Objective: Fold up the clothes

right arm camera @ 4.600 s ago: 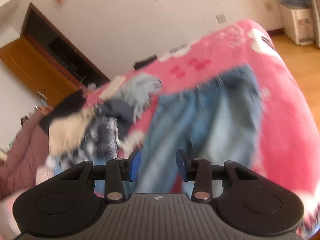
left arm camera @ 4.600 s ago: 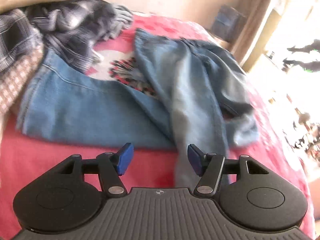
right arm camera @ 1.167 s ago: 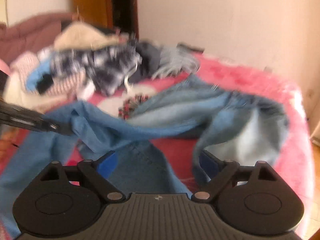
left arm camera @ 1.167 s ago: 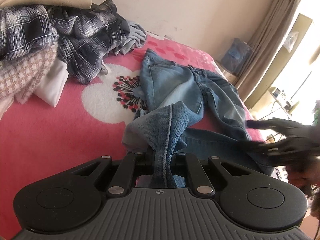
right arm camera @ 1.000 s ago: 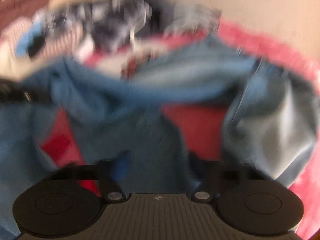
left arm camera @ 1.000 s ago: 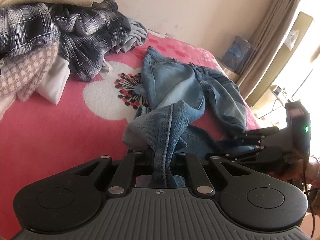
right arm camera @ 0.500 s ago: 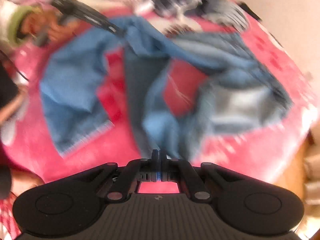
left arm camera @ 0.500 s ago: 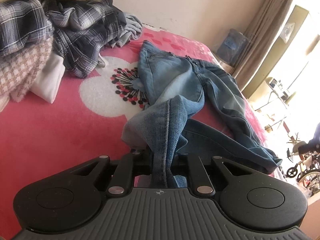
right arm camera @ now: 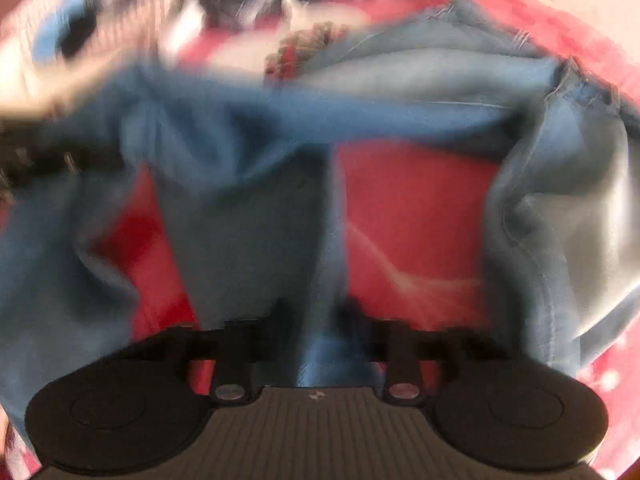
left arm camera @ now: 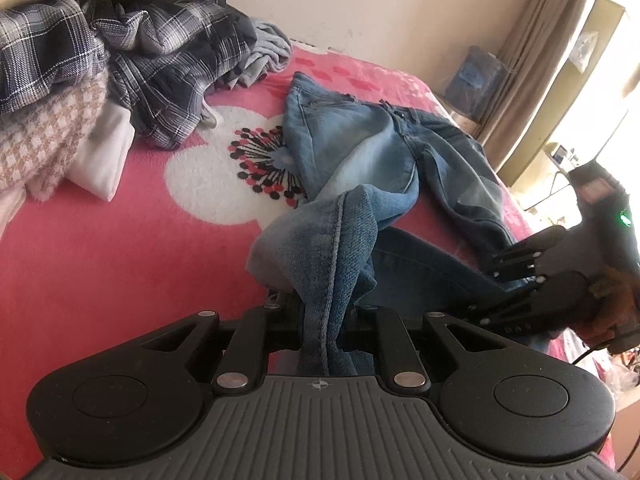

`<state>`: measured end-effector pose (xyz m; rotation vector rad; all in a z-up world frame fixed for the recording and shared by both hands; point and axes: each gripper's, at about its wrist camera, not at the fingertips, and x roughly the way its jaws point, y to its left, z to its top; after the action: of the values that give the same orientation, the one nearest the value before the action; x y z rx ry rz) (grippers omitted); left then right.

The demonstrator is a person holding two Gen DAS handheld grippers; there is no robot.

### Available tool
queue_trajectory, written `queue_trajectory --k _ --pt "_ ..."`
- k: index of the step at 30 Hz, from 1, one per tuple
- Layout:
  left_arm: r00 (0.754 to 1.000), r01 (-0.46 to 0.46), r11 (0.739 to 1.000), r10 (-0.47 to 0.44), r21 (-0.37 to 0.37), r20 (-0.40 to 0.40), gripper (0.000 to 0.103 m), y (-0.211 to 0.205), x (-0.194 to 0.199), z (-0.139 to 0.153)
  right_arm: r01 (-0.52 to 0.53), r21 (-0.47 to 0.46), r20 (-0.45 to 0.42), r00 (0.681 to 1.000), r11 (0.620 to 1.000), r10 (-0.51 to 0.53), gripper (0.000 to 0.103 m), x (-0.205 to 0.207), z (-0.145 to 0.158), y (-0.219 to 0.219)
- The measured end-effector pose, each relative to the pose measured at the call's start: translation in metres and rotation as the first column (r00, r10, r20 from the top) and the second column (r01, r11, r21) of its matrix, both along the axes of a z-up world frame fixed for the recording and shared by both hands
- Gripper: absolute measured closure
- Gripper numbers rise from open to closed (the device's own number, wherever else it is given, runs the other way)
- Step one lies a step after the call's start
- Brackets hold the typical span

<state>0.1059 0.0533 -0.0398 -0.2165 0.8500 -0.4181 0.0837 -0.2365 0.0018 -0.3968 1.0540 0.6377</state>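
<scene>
Light blue jeans lie spread on a pink bedspread, waist toward the far wall. My left gripper is shut on a bunched leg, which rises in a fold in front of the camera. At the right edge of the left wrist view, a hand holds my right gripper low at the other leg. The right wrist view is heavily blurred. There, denim runs down between the fingers of the right gripper, which looks shut on it.
A pile of plaid shirts and knitwear fills the bed's far left. A white flower print marks the bedspread beside the jeans. A curtain and a bright window stand beyond the bed's right edge.
The right gripper dropped back down to the bed and closed on the second jeans leg; it is in the left wrist view again. The left gripper kept its hold and barely moved.
</scene>
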Motion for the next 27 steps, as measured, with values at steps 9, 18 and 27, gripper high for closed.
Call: queue_trajectory --k 9,18,27 --pt "0.998 0.054 0.998 -0.055 -0.021 -0.018 0.079 0.001 0.007 -0.004 -0.065 -0.130 0.022 0.997 0.989 0.068 0.099 -0.037 0.010 -0.007" --pt "0.993 0.115 0.993 -0.115 -0.018 -0.029 0.054 -0.008 0.006 -0.002 -0.258 -0.659 -0.091 0.960 0.707 0.265 0.080 -0.086 -0.056 -0.027" --pt "0.992 0.108 0.993 -0.111 -0.050 -0.061 0.038 0.017 -0.010 0.004 0.079 -0.373 0.161 0.987 0.924 -0.020 0.028 -0.081 0.041 -0.043"
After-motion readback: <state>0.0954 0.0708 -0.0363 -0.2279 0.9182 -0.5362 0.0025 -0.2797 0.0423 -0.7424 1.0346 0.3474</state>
